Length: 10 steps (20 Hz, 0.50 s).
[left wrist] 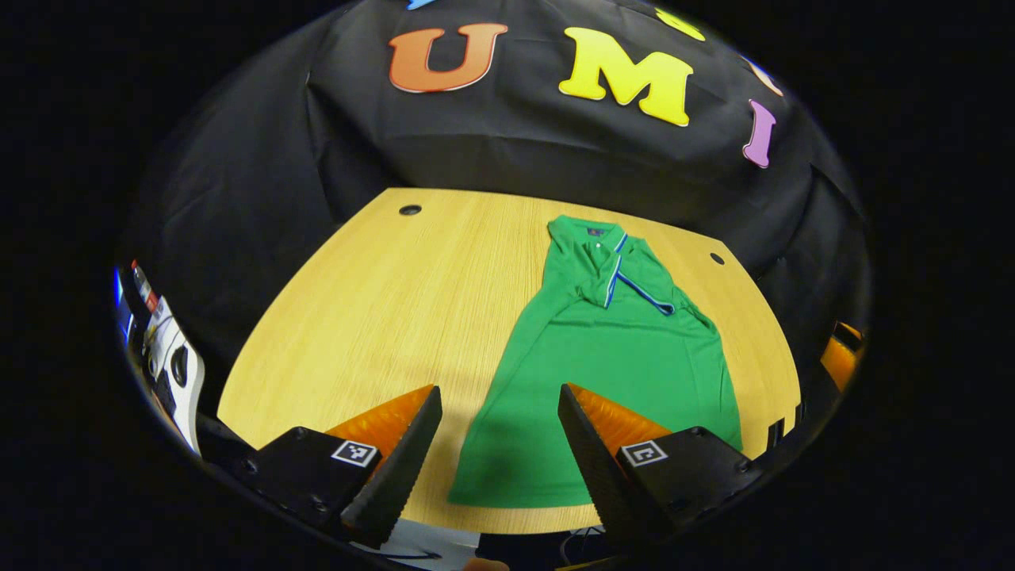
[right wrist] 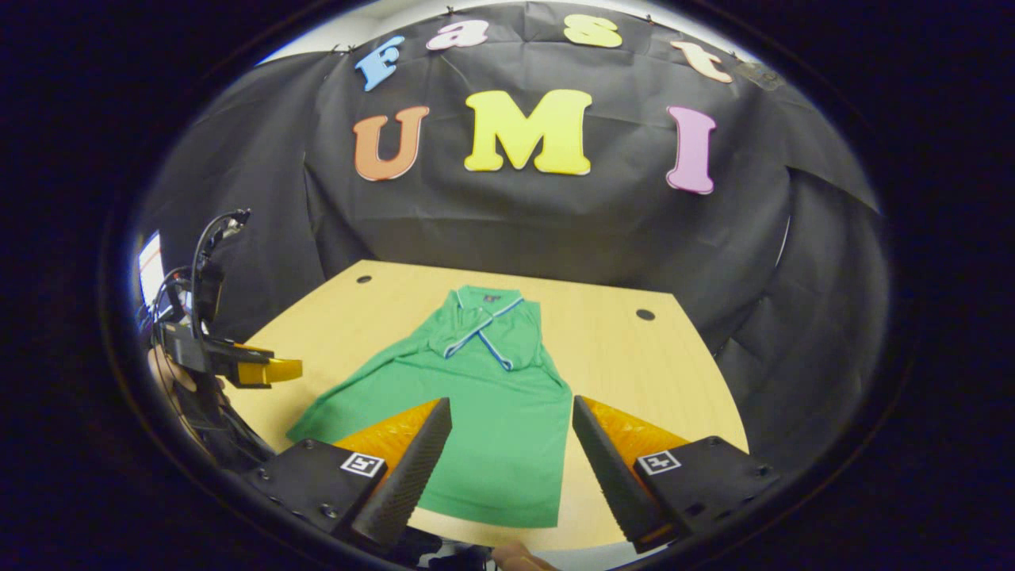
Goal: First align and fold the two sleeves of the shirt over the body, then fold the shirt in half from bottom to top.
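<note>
Shirt (right wrist: 484,412) flat on table (right wrist: 634,373)

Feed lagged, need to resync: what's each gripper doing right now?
Left gripper: open, holding nothing, above the near hem of the green shirt.
Right gripper: open, holding nothing, above the shirt's near edge.

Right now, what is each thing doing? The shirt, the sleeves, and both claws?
Shirt: lying flat on the table, collar at the far end, not yet folded bottom to top.
Sleeves: both folded in over the chest, crossing.
Left claw: open, holding nothing, above the shirt's near hem.
Right claw: open, holding nothing, above the shirt's lower part.
</note>
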Motion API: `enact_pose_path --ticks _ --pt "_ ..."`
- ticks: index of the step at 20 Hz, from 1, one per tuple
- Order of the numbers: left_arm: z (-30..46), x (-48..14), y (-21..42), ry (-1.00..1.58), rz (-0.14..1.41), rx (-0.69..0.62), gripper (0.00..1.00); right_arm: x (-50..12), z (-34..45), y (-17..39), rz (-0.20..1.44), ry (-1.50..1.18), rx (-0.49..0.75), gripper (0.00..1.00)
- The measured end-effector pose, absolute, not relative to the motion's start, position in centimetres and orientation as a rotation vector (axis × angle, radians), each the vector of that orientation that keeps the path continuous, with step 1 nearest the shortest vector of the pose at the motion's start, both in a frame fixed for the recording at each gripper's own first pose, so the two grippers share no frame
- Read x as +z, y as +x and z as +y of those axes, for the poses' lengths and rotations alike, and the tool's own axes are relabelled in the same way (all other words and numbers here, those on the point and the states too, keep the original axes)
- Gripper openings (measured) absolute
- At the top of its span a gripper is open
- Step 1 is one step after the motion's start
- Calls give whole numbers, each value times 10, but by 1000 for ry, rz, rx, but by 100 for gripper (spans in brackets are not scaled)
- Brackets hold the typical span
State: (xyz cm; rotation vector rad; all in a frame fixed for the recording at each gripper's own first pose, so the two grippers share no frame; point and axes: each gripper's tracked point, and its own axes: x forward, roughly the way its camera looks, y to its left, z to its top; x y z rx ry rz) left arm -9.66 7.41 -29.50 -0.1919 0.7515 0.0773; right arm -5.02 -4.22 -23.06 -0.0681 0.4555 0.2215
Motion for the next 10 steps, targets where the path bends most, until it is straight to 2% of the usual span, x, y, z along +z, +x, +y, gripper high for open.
enact_pose_path --ticks 2,4,5,7,10 --pt "76 -316 -116 -179 811 89 95 -258 -56 -60 513 -76 207 99" --pt "72 -334 -127 -171 862 83 95 -283 -64 -70 566 -58 197 96" --pt "72 -343 -133 -164 883 79 95 -295 -69 -71 586 -53 187 99" --pt "74 -360 -142 -158 936 85 95 -322 -78 -73 643 -65 161 96" --pt "72 -375 -143 -152 978 79 95 -363 -81 -76 764 -54 140 99"
